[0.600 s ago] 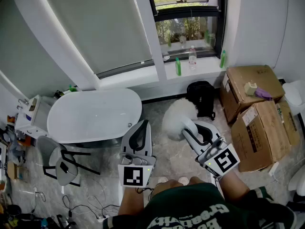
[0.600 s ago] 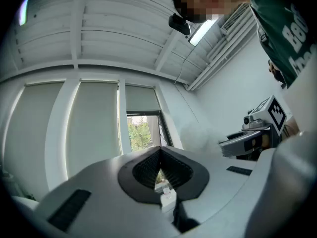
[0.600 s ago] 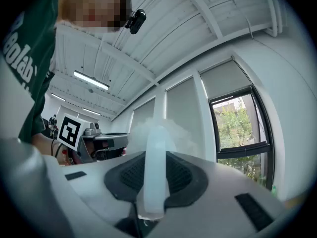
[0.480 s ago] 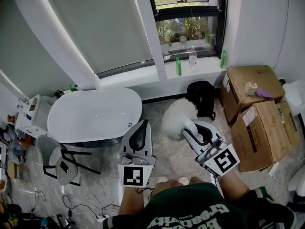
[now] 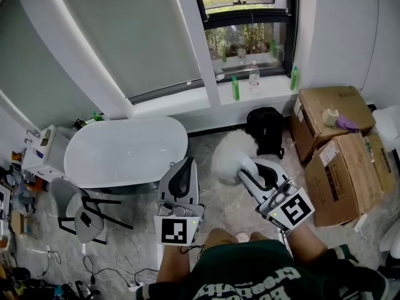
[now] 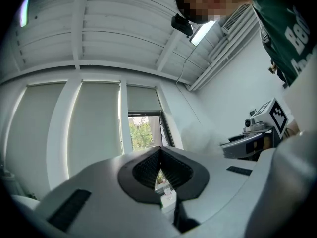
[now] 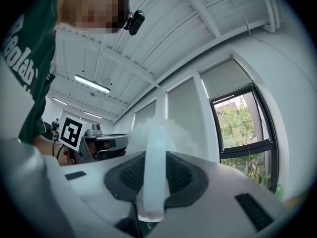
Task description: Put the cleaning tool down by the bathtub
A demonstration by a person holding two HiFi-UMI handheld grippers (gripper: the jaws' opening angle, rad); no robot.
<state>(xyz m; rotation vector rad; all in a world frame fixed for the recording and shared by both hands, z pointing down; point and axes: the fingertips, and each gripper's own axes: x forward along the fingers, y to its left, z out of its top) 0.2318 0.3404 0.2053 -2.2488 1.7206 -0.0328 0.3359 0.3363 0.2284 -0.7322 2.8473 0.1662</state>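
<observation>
The cleaning tool is a fluffy white duster [image 5: 232, 152] on a pale translucent handle [image 7: 154, 172]. My right gripper [image 5: 245, 163] is shut on that handle, with the fluffy head sticking out past its jaws over the stone floor. The white oval bathtub [image 5: 125, 152] stands to the left of it, under the blinds. My left gripper [image 5: 187, 162] hangs beside the tub's right end, apart from it. In the left gripper view my left gripper [image 6: 159, 155] has its dark pads together with nothing between them.
A black backpack [image 5: 264, 129] leans on the wall behind the duster. Two cardboard boxes [image 5: 340, 167] fill the right side. A grey chair [image 5: 81, 208] and loose cables [image 5: 94, 267] lie front left. Bottles [image 5: 253, 77] stand on the window sill.
</observation>
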